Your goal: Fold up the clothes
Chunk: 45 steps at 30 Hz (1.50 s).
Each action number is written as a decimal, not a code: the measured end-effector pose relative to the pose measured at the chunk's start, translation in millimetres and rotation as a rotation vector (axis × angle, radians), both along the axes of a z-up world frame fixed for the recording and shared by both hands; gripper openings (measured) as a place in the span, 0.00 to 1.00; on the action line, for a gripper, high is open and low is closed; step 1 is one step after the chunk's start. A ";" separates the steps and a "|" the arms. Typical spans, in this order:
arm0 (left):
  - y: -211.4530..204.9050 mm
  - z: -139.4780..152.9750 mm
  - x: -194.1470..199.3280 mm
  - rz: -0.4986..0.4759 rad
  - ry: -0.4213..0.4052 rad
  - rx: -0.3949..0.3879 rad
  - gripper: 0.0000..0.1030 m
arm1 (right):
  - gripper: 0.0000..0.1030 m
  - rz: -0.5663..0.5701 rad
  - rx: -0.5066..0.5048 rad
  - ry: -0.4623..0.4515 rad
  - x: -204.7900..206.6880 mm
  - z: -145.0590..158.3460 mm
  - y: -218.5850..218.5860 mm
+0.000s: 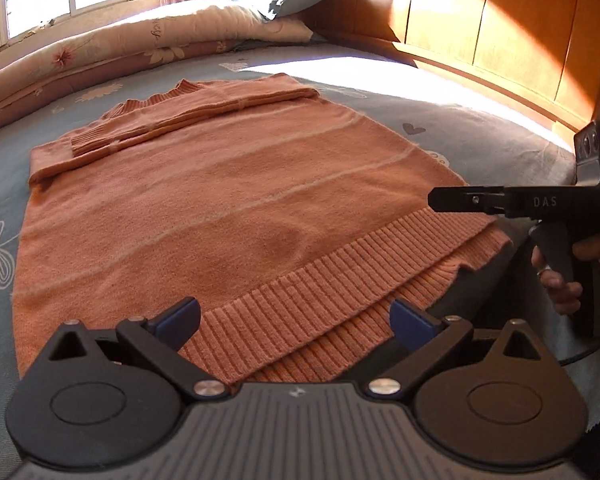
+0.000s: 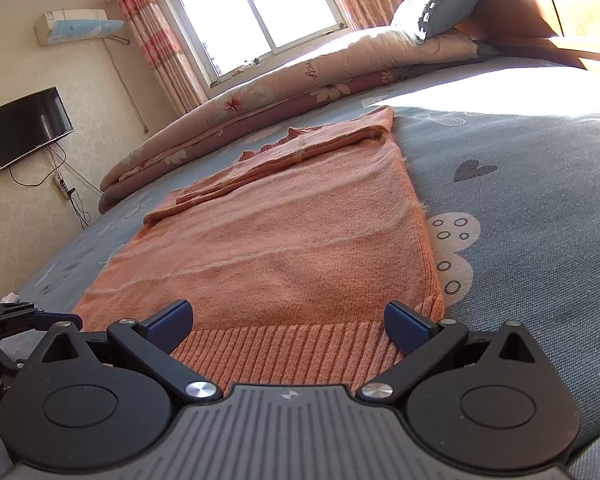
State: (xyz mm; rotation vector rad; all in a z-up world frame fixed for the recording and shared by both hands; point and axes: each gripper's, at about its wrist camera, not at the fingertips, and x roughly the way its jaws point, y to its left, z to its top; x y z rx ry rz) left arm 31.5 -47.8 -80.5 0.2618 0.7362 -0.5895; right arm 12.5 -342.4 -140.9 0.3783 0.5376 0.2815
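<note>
While both claws gape, one sweater [image 1: 188, 208] lies flat.

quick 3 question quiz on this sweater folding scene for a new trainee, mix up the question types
1. True or false: the sleeves of the orange sweater are already folded across its chest.
2. Which end of the sweater lies nearest both grippers? A collar, B ribbed hem, C a cuff.
3. Fill in: the sweater lies on a blue ____.

Key
1. True.
2. B. The left gripper and right gripper both hang over the hem with jaws open, gripping nothing.
3. Bedsheet.
</note>
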 end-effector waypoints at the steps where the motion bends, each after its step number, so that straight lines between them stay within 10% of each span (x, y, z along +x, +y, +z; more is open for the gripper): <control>1: 1.0 0.1 -4.4 -0.012 -0.012 0.014 0.92 | 1.00 0.000 -0.004 0.000 -0.2 0.3 0.7; 7: -3.6 -3.2 -33.7 -0.137 -0.158 0.228 0.61 | 0.94 -0.001 -0.029 0.022 3.2 7.9 4.9; 12: -18.1 -18.5 -44.8 -0.298 -0.212 0.436 0.42 | 0.57 0.102 -0.113 0.021 13.7 39.6 21.4; 17: -27.9 -32.9 -56.1 -0.429 -0.301 0.593 0.27 | 0.57 0.228 -0.229 -0.028 13.6 67.9 42.0; 31: -13.3 -17.3 -46.0 -0.365 -0.313 0.567 0.24 | 0.57 0.536 -0.493 -0.134 -11.7 75.5 106.3; 36: -12.3 -15.8 -47.1 -0.349 -0.319 0.552 0.24 | 0.15 0.687 -0.635 -0.156 -19.8 54.9 151.0; 45: -7.1 -12.2 -42.2 -0.322 -0.305 0.501 0.25 | 0.13 0.795 -0.795 -0.213 -42.1 31.9 189.1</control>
